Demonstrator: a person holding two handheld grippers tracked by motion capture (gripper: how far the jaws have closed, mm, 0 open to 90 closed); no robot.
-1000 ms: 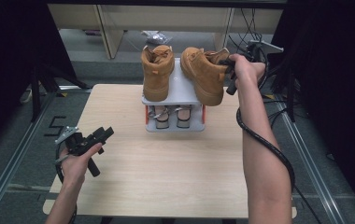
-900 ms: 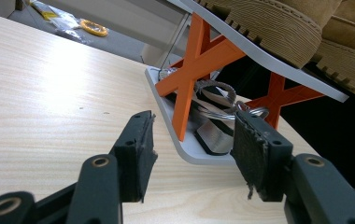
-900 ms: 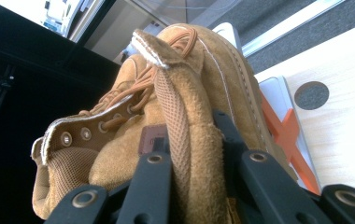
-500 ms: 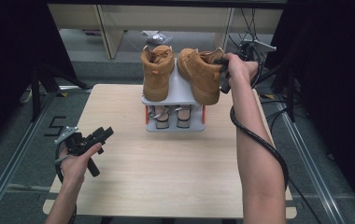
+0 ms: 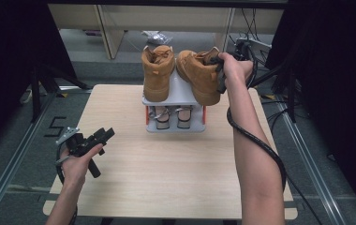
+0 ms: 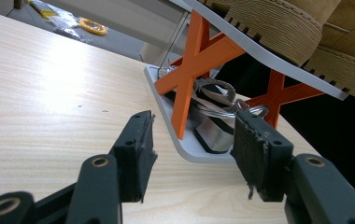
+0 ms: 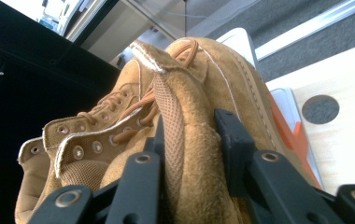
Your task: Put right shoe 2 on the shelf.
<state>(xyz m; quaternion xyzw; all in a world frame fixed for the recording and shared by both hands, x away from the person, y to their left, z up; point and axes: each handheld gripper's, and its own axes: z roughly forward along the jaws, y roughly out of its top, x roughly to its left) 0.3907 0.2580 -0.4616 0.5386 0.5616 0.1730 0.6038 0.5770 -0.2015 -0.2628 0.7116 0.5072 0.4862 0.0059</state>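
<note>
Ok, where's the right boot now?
In the high view the right boot sits on the rack's top shelf, right of the other boot, toe angled toward the person, with the right gripper straddling its heel collar.

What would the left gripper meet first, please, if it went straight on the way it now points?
Probably the grey bottom shelf of the shoe rack: the left gripper, jaws open, points at its edge and orange cross-brace, though depth is uncertain.

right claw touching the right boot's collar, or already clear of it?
Touching. In the right gripper view the right claw straddles the right boot's padded heel collar, the suede filling the gap against both jaws, though they have just been opening.
</note>
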